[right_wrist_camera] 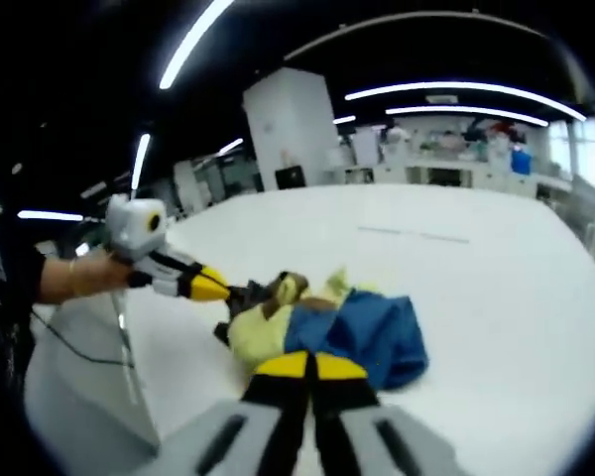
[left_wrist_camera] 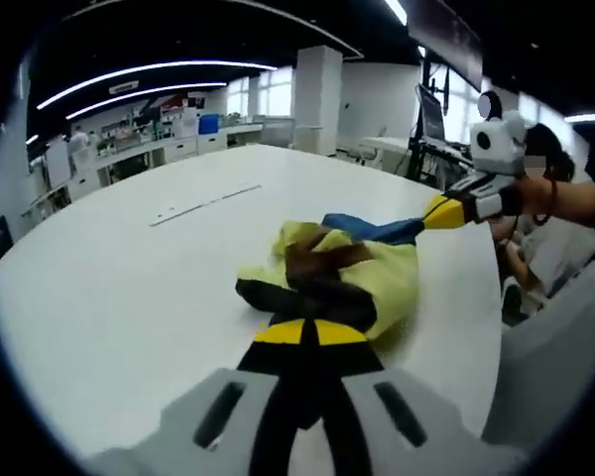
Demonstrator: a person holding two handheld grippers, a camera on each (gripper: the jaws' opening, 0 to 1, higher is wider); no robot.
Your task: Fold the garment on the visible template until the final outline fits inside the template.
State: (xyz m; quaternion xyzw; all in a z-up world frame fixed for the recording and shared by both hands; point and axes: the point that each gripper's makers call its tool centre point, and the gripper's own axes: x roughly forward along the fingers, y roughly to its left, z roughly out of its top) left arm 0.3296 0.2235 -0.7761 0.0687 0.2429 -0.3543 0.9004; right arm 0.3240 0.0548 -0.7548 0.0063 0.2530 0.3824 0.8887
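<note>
I am holding the garment bunched above the white surface, left gripper and right gripper each clenched on an opposite edge. If I'm pulling unevenly, it's likely slipping out or landing crumpled, off the faint template line.

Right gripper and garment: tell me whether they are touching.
Touching. In the left gripper view, the right gripper pinches a blue corner of the yellow and blue garment, pulled taut above the white table.
</note>
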